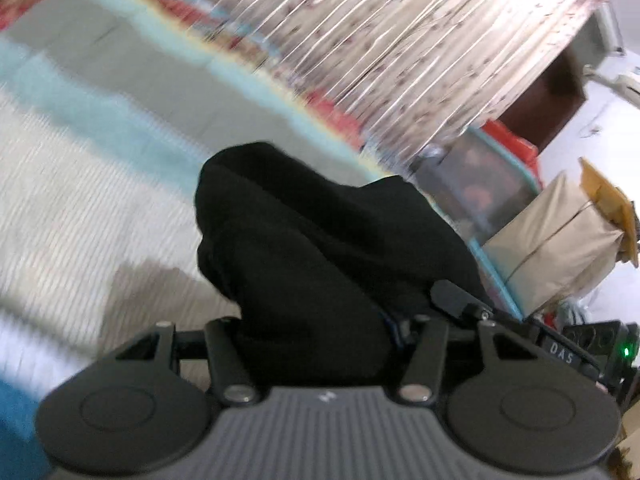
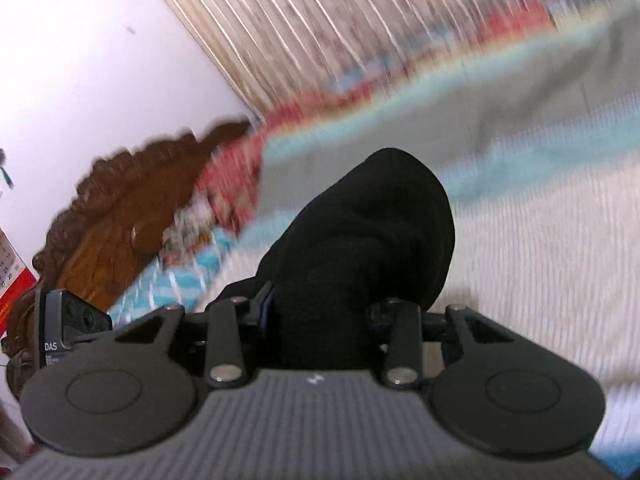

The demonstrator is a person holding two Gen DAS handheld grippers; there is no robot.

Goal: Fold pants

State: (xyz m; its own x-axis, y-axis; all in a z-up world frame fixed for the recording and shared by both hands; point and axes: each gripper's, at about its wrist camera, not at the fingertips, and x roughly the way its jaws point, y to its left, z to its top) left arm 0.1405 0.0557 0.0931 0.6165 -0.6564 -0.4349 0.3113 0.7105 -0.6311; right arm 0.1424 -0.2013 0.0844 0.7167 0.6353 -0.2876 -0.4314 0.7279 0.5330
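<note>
Left wrist view: left gripper [image 1: 320,320] clamped on black pants [image 1: 304,240], fabric bunched between the jaws and draped forward over the fingers, hiding the tips. Pants raised above a bed [image 1: 80,200] with white ribbed cover and pale blue stripes, blurred. Pleated floral curtain [image 1: 400,40] behind the bed. At right, a teal-rimmed bin [image 1: 480,184] with red lid, and a tan wrapped box [image 1: 556,248] beside it. Part of the other gripper, marked "DAS", at the right edge.

Right wrist view: right gripper [image 2: 320,320] closed on the pants [image 2: 368,232], a thick black fold rising from between the jaws and curling to the right; fingertips hidden by cloth. Bed [image 2: 540,240] beneath, strongly blurred. Carved brown headboard [image 2: 120,208] at left against a white wall [image 2: 80,60]; curtain [image 2: 320,20] along the top. Blue-and-white patterned pillow [image 2: 184,276] near the headboard.
</note>
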